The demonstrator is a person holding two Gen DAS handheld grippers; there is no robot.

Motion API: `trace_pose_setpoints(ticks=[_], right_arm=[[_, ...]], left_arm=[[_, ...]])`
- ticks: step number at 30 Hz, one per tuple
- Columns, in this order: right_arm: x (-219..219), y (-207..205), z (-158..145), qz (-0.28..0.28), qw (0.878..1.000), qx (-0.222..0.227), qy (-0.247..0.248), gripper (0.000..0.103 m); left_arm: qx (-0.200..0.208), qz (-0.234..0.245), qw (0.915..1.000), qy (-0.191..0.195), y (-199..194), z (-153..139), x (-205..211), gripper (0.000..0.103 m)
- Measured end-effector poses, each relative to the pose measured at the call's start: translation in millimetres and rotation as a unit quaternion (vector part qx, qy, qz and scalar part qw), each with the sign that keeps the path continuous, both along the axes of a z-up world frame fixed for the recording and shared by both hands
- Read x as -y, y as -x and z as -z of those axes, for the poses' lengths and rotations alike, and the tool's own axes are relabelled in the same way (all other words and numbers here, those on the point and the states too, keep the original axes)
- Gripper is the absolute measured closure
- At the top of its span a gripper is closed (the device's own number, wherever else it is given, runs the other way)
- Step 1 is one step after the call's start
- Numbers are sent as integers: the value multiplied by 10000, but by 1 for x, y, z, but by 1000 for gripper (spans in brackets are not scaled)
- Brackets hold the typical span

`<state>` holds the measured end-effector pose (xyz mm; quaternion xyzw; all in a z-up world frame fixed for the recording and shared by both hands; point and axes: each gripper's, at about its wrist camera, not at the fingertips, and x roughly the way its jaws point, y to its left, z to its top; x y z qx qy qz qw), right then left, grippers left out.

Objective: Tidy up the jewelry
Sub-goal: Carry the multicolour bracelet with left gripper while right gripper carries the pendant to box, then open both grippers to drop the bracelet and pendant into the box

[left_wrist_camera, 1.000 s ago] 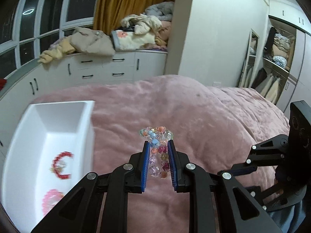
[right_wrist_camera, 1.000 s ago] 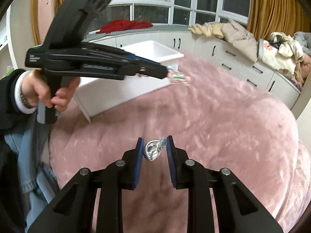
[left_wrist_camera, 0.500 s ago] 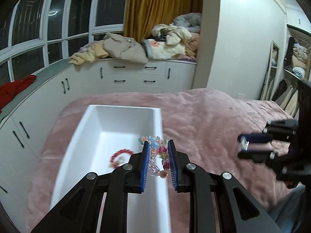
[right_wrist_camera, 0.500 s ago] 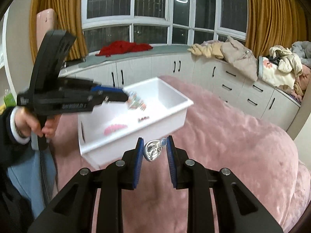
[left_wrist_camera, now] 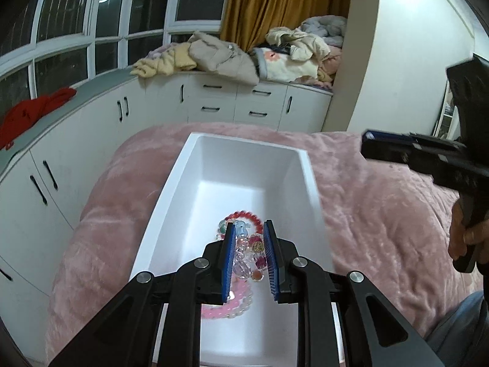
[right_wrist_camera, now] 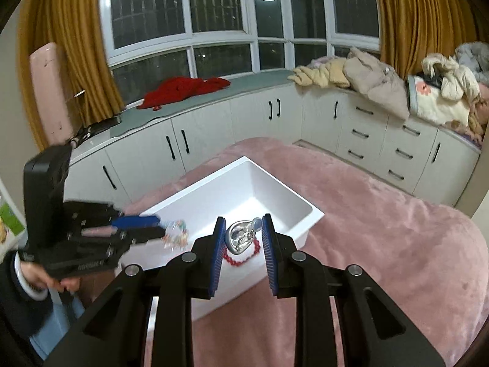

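Note:
My left gripper (left_wrist_camera: 249, 232) is shut on a multicoloured bead bracelet (left_wrist_camera: 244, 252) and holds it over the white box (left_wrist_camera: 244, 150) on the pink bed. A red bead bracelet (left_wrist_camera: 246, 216) and a pink bead bracelet (left_wrist_camera: 227, 305) lie inside the box. My right gripper (right_wrist_camera: 243, 224) is shut on a silver heart-shaped piece (right_wrist_camera: 241, 235) above the box's near wall (right_wrist_camera: 298, 229). The left gripper shows in the right wrist view (right_wrist_camera: 146, 226), with the multicoloured bracelet (right_wrist_camera: 177, 235) hanging from it. The right gripper shows in the left wrist view (left_wrist_camera: 371, 143).
The pink blanket (right_wrist_camera: 382, 244) covers the bed around the box. White cabinets (right_wrist_camera: 366, 134) with piled clothes (right_wrist_camera: 373, 76) and a red garment (right_wrist_camera: 183, 90) run under the windows behind. The person's hand (left_wrist_camera: 464, 235) holds the right gripper's handle.
Both grippers have swung over the white box with their pieces still held. The left one now hangs above the box's inside; the right one has come to its near wall.

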<state>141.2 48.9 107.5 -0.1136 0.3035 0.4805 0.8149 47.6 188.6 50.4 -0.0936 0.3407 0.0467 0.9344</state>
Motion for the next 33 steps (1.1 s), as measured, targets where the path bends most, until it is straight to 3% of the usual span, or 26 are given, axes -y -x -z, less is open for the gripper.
trace_pose_setpoints(ticks=[5,10,22,26,28,33], right_arm=[[-42,-20,17,170,9987,-310,374,78],[-84,-31,40,235,9952,-417,852,78],[-150,-49,94,386,9793,-651,1877,77],[-152,-49,97,437,9785,-623,1916,63],[-150,-47,93,428,9795,-541,1893,63],[-141,-36,69,327,9858,-211,1636,38]], left_arm=[[-385,34,9991,154,-10,23,-15,80],[-712,65,9974,69,-18,43,-21,80],[-1012,277,9945,13,-27,63,-16,79],[-1006,333,9944,32,-27,64,-13,77],[-941,364,9949,48,-26,62,-11,73],[-633,507,9967,56,-22,51,-4,46]])
